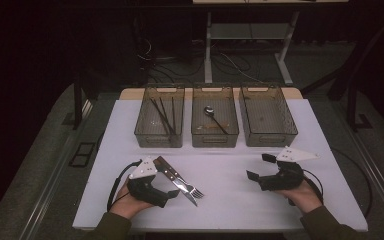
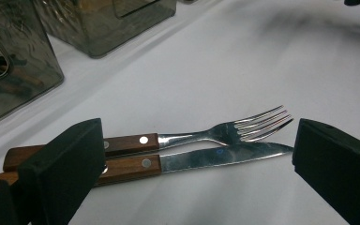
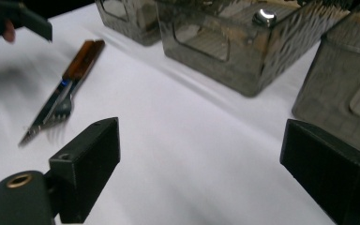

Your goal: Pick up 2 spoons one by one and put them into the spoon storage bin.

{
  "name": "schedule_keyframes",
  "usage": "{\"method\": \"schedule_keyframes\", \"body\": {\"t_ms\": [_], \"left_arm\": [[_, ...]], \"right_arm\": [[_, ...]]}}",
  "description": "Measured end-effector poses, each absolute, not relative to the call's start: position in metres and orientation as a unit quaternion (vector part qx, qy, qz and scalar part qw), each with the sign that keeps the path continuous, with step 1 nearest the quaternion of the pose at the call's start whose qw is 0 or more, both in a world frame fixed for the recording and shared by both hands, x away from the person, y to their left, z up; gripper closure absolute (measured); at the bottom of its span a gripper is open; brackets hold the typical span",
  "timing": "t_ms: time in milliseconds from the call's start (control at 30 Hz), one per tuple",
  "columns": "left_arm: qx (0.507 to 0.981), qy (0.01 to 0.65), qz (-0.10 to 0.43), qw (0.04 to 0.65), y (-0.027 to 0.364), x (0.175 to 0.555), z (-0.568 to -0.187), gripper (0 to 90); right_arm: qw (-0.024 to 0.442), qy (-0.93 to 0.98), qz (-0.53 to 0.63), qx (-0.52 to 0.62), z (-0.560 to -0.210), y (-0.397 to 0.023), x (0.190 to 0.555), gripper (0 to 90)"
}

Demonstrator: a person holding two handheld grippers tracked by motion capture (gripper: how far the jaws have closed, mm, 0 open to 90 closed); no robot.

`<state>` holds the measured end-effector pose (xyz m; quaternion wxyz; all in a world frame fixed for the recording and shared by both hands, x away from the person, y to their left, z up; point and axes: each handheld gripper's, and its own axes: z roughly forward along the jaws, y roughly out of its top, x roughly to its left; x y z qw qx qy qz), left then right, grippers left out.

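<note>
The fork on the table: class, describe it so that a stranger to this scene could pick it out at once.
On the white table, in front of three grey bins, two wooden-handled pieces of cutlery lie side by side beside the left gripper. The fork is the one ending in tines; its neighbour, the knife, ends in a flat blade.

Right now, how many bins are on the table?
3, in a row at the far edge: left bin holding chopsticks, middle bin holding a spoon, right bin.
</note>
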<state>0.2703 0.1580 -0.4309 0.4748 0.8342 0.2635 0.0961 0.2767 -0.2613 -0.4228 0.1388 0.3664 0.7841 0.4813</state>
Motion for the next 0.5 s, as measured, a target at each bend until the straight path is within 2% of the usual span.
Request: {"method": "schedule_keyframes", "body": {"t_ms": [333,500], "left_arm": [[0.835,0.262,0.098,0.474,0.158,0.27,-0.43,2.1],[0.838,0.26,0.103,0.469,0.158,0.271,-0.428,5.1]], "right_arm": [[0.141,0.786,0.476,0.368,-0.432,-0.277,0.253,12.0],[0.145,0.787,0.472,0.369,-0.434,-0.284,0.252,12.0]]}}
